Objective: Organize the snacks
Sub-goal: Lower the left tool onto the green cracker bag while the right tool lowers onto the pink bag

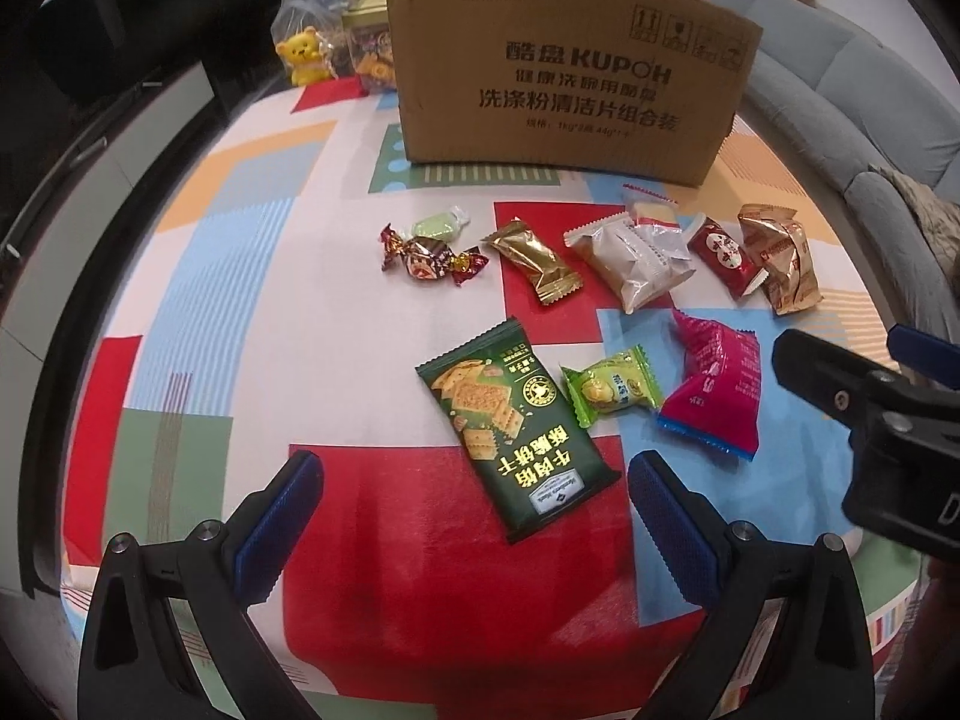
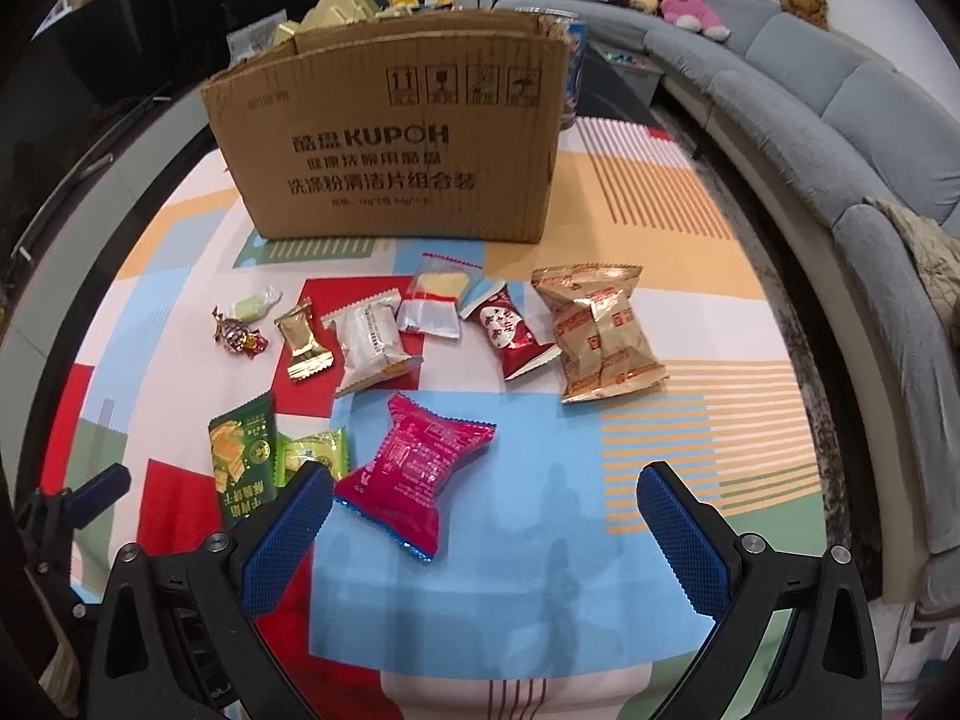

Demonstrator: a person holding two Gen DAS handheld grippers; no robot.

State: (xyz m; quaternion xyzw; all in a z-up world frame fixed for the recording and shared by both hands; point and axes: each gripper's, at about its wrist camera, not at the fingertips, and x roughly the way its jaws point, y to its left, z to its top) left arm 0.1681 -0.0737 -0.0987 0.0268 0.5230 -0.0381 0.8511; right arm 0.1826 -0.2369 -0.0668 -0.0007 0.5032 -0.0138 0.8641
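Several wrapped snacks lie on a patterned tablecloth before an open cardboard box [image 1: 570, 72] [image 2: 396, 144]. My left gripper [image 1: 474, 531] is open and empty, just short of a dark green cracker packet [image 1: 510, 426] [image 2: 243, 456]. Right of it lie a small light green packet [image 1: 612, 387] and a magenta packet [image 1: 717, 390]. My right gripper [image 2: 486, 540] is open and empty, with the magenta packet [image 2: 420, 468] between and ahead of its fingers. Further back lie a gold packet [image 1: 537, 261], a white packet [image 1: 636, 258], a red packet [image 2: 513, 330] and a tan packet [image 2: 600, 333].
A foil candy [image 1: 429, 258] and a pale green sweet [image 1: 441, 225] lie at the left of the row. A yellow bear toy [image 1: 306, 54] and bags stand left of the box. A grey sofa [image 2: 840, 120] curves along the right. The right gripper's body [image 1: 870, 414] shows in the left wrist view.
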